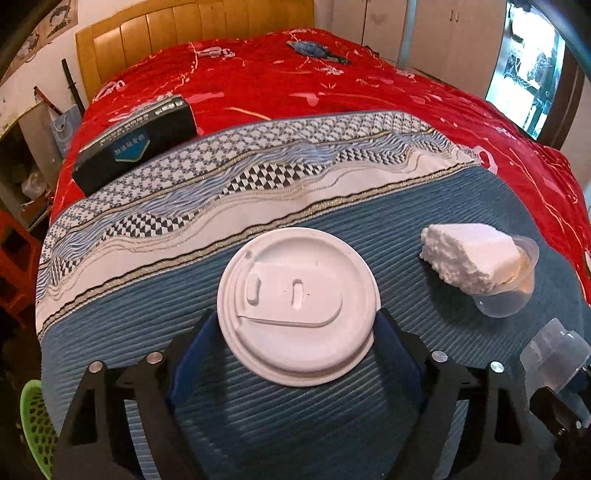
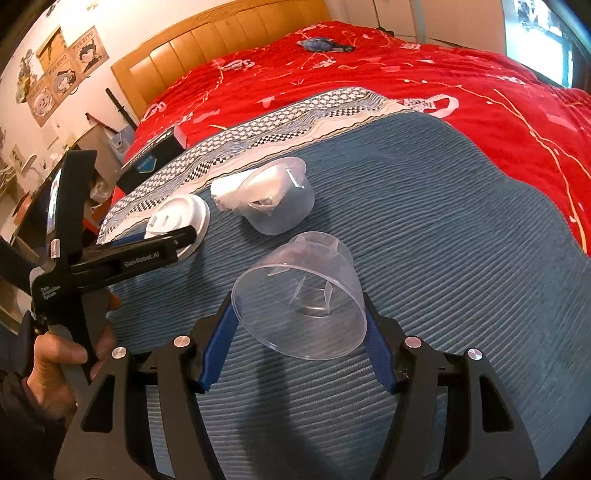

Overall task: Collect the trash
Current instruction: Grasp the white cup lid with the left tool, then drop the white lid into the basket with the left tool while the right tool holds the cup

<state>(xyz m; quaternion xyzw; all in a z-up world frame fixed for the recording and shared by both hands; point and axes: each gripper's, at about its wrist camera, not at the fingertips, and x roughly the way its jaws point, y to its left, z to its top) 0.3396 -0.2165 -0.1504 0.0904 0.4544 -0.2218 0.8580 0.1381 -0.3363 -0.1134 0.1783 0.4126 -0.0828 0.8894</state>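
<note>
A white plastic cup lid [image 1: 298, 306] lies on the blue blanket [image 1: 332, 424] between the blue pads of my left gripper [image 1: 297, 332], whose jaws press on its two sides. The lid also shows in the right wrist view [image 2: 181, 218]. A clear plastic cup [image 2: 301, 295] lies on its side between the fingers of my right gripper [image 2: 299, 332], which touch its rim. A second clear cup [image 2: 280, 199] lies further back with a white foam chunk [image 1: 469, 254] in its mouth.
A black box [image 1: 136, 144] lies on the red bedspread [image 1: 332, 81] at the far left. A patterned cloth band [image 1: 240, 173] runs across the bed. A green basket [image 1: 35, 424] stands low at the left. A wooden headboard [image 1: 177, 26] is behind.
</note>
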